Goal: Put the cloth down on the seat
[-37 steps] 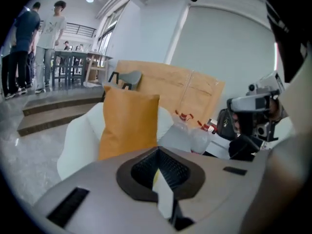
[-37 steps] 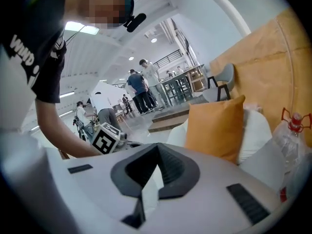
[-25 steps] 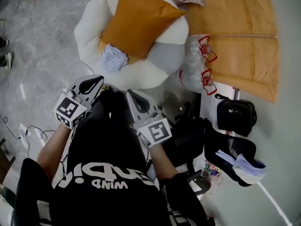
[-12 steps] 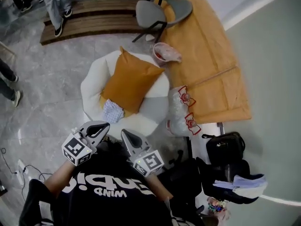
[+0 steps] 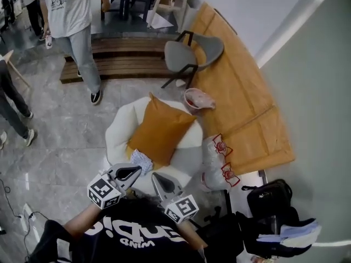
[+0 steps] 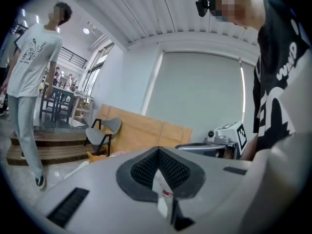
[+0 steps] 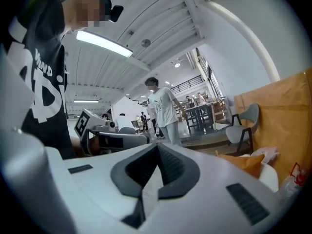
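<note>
Checked blue-white cloth (image 5: 141, 160) lies crumpled on white round seat (image 5: 117, 131), at its near edge, touching orange cushion (image 5: 162, 133). L claw (image 5: 131, 172) & R claw (image 5: 160, 181) side by side near seat's near edge, both w/ jaws pressed together, nothing btwn them. Person (image 5: 71, 15) in white tee stands beyond.

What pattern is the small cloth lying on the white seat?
The cloth is blue-and-white checked; head view shows it best.

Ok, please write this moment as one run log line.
cloth: on white seat, beside orange cushion | left gripper: shut, empty | right gripper: shut, empty | both apart from cloth
</note>
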### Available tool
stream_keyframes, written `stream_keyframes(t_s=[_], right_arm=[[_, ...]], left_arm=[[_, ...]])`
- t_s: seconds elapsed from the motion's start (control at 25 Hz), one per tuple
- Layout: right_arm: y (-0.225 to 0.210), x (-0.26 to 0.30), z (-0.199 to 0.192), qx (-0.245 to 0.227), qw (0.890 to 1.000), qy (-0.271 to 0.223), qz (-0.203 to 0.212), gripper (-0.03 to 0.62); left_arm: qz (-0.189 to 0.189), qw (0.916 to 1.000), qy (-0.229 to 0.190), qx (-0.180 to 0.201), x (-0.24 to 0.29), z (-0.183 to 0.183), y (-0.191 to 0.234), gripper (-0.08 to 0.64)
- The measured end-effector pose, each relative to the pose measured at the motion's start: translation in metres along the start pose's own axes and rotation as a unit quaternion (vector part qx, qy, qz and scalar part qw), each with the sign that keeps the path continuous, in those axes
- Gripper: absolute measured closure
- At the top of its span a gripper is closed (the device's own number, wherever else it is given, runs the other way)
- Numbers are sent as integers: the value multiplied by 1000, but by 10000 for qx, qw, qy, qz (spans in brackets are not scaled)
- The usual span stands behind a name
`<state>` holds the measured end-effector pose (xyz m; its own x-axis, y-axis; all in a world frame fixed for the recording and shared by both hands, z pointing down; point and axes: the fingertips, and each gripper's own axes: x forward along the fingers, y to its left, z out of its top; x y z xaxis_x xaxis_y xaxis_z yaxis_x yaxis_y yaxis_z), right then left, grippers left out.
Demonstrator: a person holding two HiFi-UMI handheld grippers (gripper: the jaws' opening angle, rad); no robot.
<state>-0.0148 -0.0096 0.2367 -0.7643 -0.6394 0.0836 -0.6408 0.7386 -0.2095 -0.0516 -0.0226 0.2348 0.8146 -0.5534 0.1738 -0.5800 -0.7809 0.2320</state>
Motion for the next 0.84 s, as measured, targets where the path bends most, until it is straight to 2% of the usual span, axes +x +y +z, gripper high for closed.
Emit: stream_keyframes(t_s=[0.2,0.32,0.56,0.68,0.84], right_arm=[[5,1,0,133,9999,-58,77,574],[6,3,2,48,9999,-56,137,574],[-2,6,5,196,9997,-102,92,574],[-3,3,1,125,9999,-32,106,574],[2,-5,-6,287,9995,87,68,574]], left_arm=[[29,10000,-22,15,-1,4,1,554],[62,10000,-28,-13,-2,4,2,554],[90,9999,-30,-37,2,6,9,554],[118,9998,-9,-134,2,3,11,554],[150,9995,74,-270,-3,-4,7,554]])
